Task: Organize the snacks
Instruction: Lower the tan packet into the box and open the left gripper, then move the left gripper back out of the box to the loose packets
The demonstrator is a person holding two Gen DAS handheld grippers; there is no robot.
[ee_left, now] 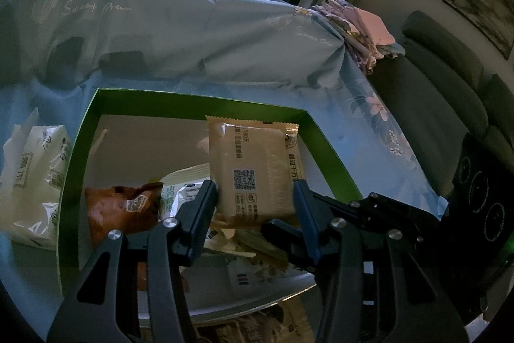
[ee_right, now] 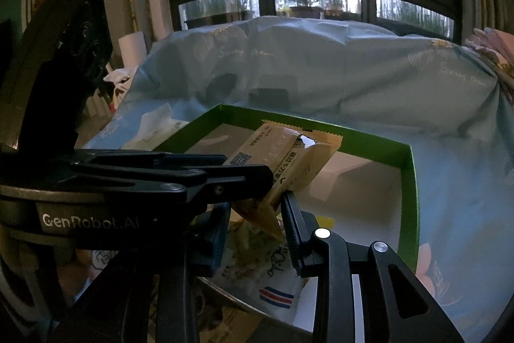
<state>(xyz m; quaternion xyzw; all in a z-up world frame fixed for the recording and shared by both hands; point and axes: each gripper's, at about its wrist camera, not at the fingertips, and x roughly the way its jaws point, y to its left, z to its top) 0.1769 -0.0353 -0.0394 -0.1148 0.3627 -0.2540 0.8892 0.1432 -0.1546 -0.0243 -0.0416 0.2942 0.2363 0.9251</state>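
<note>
Beige snack packet (ee_left: 253, 172) clamped between both grippers, left (ee_left: 257, 198) and right (ee_right: 257, 214), over green box (ee_left: 225, 106)

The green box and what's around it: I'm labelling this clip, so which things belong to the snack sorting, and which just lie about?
Job: tan snack packet, held by left gripper and right gripper; green box; orange-brown packet.

Lying about: tissue pack, floral sheet, folded cloths, sofa.
</note>
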